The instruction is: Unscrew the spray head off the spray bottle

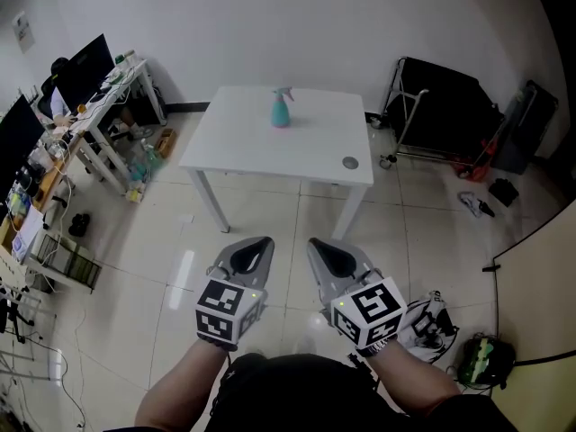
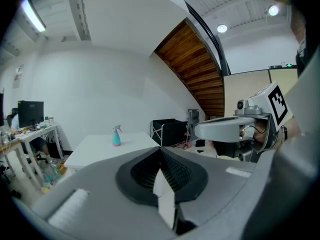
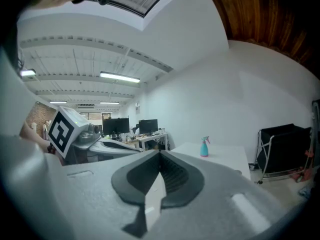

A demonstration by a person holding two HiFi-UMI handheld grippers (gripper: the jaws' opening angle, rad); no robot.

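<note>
A teal spray bottle with a pink spray head stands upright near the far edge of a white table. It shows small and distant as the spray bottle in the left gripper view and the spray bottle in the right gripper view. My left gripper and right gripper hang side by side over the tiled floor, well short of the table. Both are shut, with nothing between the jaws.
A small grey disc lies at the table's near right corner. A black rack on wheels stands to the right, cluttered desks with monitors to the left. Bags lie on the floor by my right side.
</note>
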